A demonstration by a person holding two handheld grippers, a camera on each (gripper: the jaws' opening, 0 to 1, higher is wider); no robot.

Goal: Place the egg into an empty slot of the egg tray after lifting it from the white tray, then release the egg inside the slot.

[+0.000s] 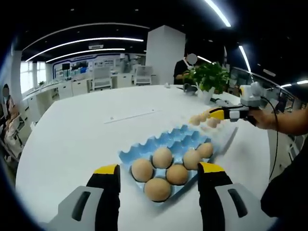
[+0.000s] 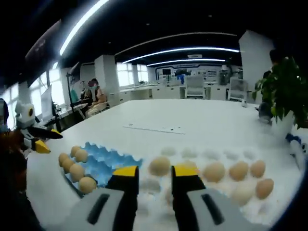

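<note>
The blue egg tray [image 1: 180, 137] lies just ahead of my left gripper [image 1: 159, 169], whose jaws stand wide open and bare, astride its near end. Several brown eggs [image 1: 162, 157] fill the near slots; the far slots are bare. My right gripper [image 2: 155, 172] hangs low over the white tray [image 2: 207, 155], jaws a narrow gap apart. One egg [image 2: 160, 165] sits in the tray right at the tips, not lifted. More eggs [image 2: 239, 170] lie to its right. The blue egg tray [image 2: 103, 161] is to the left. From the left gripper view, the right gripper [image 1: 224, 114] is over the white tray [image 1: 230, 139].
All of this sits on a large round white table [image 1: 82, 130]. A potted plant [image 1: 209, 77] stands at the far edge, beyond the white tray. The left gripper [image 2: 41, 139] is at the left of the right gripper view. People sit at desks [image 2: 96, 98] in the background.
</note>
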